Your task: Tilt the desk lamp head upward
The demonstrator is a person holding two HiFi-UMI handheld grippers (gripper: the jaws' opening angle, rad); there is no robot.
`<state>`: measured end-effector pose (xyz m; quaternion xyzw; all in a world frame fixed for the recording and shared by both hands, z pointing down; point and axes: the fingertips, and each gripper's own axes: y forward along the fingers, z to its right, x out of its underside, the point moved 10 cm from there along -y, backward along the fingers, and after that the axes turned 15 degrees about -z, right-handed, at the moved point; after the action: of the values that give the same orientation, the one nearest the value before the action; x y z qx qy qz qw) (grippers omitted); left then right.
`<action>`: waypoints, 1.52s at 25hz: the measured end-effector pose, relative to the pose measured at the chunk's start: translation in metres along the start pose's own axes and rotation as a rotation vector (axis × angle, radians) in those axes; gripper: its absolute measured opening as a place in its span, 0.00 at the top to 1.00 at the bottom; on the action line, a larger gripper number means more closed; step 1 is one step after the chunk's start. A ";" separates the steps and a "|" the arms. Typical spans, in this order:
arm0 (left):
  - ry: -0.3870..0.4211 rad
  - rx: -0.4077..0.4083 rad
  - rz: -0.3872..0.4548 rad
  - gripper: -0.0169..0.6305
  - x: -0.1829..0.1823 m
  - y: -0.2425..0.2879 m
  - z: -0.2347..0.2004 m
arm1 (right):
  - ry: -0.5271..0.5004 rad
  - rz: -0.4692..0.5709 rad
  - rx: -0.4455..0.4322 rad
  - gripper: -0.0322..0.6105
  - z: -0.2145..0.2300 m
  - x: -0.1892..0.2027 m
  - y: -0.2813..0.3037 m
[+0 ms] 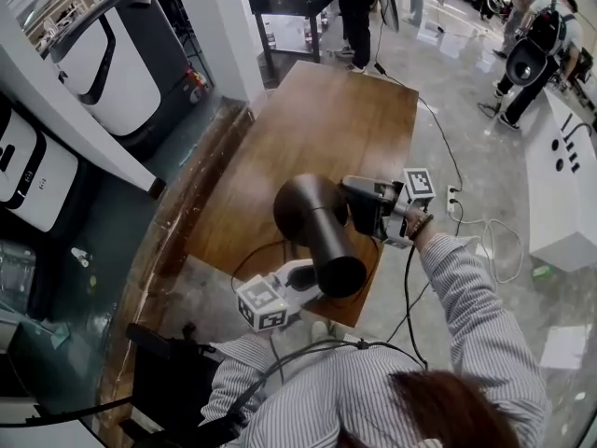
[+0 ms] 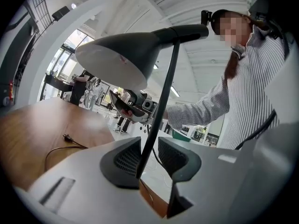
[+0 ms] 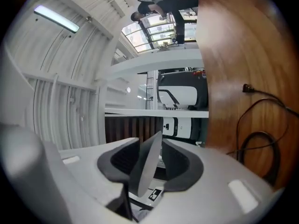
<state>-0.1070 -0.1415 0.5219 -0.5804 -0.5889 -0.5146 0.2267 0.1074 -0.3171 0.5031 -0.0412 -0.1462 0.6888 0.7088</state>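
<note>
Count: 2 tables, a brown wooden table (image 1: pixel 317 119) in use and a dark table (image 1: pixel 289 3) at 12 o'clock. 1 black lamp (image 1: pixel 317 231). 2 claws. 1 cord (image 1: pixel 244 261) with 1 plug (image 2: pixel 67 136), loose on the wood.

Lamp stands at the table's 6 o'clock end. Shade (image 2: pixel 117 55) mouth faces down at a slant.

Left claw (image 2: pixel 148 158): comes in from 6 o'clock of the lamp, about level, low under the shade. Jaws part-way apart, thin stem (image 2: pixel 163 101) between them. Stem lies against one pad, with a gap to the other, so no squeeze.

Right claw (image 3: pixel 150 160): at 3 o'clock of the shade, rolled onto its side. Jaws wide, with the shade's rim slanting loose between the pads.

Both forearms are in striped sleeves (image 1: pixel 476 297). The right one reaches in from 5 o'clock.

Room: glossy grey floor (image 1: pixel 466 91), white cabinets (image 1: pixel 103 63) at 9–10 o'clock. Several people (image 1: pixel 536 45) stand from 12 to 2 o'clock.
</note>
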 end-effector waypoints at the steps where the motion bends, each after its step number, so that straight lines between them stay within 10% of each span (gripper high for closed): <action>1: -0.003 0.007 0.001 0.79 0.001 0.000 -0.001 | 0.018 -0.014 -0.011 0.74 0.003 -0.003 0.003; 17: -0.016 0.054 0.009 0.82 0.003 0.003 -0.005 | 0.135 -0.076 -0.098 0.84 0.017 -0.024 0.024; 38: -0.041 0.088 0.005 0.82 0.002 0.004 -0.009 | -0.146 -0.063 0.112 0.89 -0.060 -0.078 0.041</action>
<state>-0.1065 -0.1491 0.5287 -0.5817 -0.6140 -0.4757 0.2413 0.0832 -0.3834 0.4231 0.0531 -0.1601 0.6746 0.7187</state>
